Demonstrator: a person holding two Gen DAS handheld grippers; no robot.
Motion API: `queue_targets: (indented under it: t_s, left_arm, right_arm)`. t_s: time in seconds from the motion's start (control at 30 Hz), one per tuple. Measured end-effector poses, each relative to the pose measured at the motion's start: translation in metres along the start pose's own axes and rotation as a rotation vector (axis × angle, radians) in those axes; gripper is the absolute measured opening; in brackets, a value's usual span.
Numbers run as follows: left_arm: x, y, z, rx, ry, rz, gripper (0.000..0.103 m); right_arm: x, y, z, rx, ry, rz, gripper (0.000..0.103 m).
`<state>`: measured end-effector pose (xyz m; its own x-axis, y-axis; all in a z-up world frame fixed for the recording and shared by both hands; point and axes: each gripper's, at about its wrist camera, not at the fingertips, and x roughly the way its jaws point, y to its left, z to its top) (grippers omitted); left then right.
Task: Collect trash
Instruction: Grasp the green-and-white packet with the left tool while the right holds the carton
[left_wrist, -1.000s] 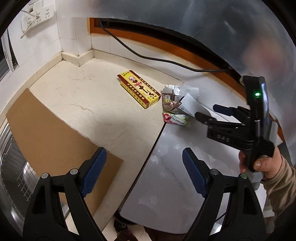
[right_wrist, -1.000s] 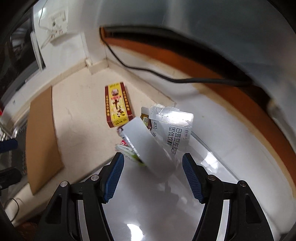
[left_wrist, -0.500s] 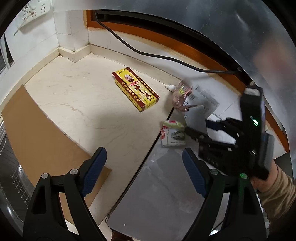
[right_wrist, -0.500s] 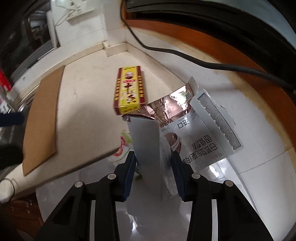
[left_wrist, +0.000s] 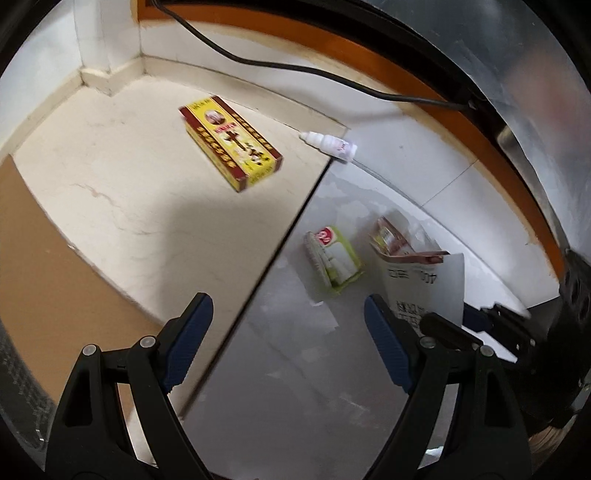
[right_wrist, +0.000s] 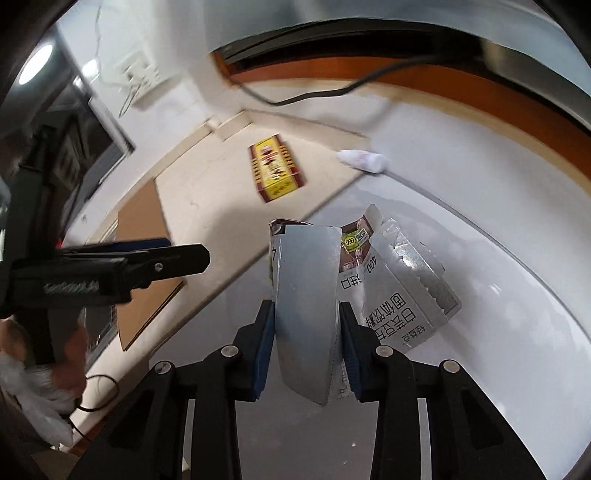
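My right gripper (right_wrist: 306, 308) is closing, and its blue pads press both sides of a flattened silver carton (right_wrist: 306, 266) with printed text, held upright over the grey glossy surface (left_wrist: 295, 387). A brown wrapper (right_wrist: 354, 240) sits against the carton's far end. In the left wrist view the carton (left_wrist: 424, 284) stands at the right with the right gripper (left_wrist: 454, 319) on it. My left gripper (left_wrist: 286, 301) is open and empty above the grey surface's edge. A green-white packet (left_wrist: 334, 260) lies ahead of it. Farther off lie a yellow-red box (left_wrist: 231, 142) and a small white bottle (left_wrist: 328, 142).
A brown cardboard sheet (left_wrist: 48, 258) covers the left part of the beige counter (left_wrist: 129, 173). A black cable (left_wrist: 295, 70) runs along the back wall. A wall socket (right_wrist: 142, 74) hangs upper left. The hand on the left gripper (right_wrist: 184, 249) also holds a white plastic bag (right_wrist: 33, 398).
The right jaws narrowed onto the silver carton and drew it nearer, away from the green-white packet. The small white bottle now lies uncovered. The left gripper sank closer to the surface.
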<state>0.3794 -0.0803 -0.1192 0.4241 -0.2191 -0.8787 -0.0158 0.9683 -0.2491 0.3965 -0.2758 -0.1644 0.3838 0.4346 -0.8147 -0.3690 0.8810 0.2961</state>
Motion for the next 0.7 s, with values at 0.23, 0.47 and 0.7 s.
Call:
queue_targets:
  t_s: [0.23, 0.47, 0.7]
  left_arm:
    - [0.022, -0.02, 0.017, -0.033, 0.023, -0.035, 0.082]
    - [0.061, -0.035, 0.032, -0.091, 0.056, 0.038, 0.083]
    - [0.097, -0.043, 0.039, -0.098, 0.088, 0.147, 0.083]
  right_arm:
    - [-0.027, -0.028, -0.019, 0.107, -0.098, -0.112, 0.032]
    - [-0.033, -0.042, -0.024, 0.112, -0.142, -0.163, 0.032]
    - [-0.029, -0.042, -0.02, 0.086, -0.161, -0.157, 0.032]
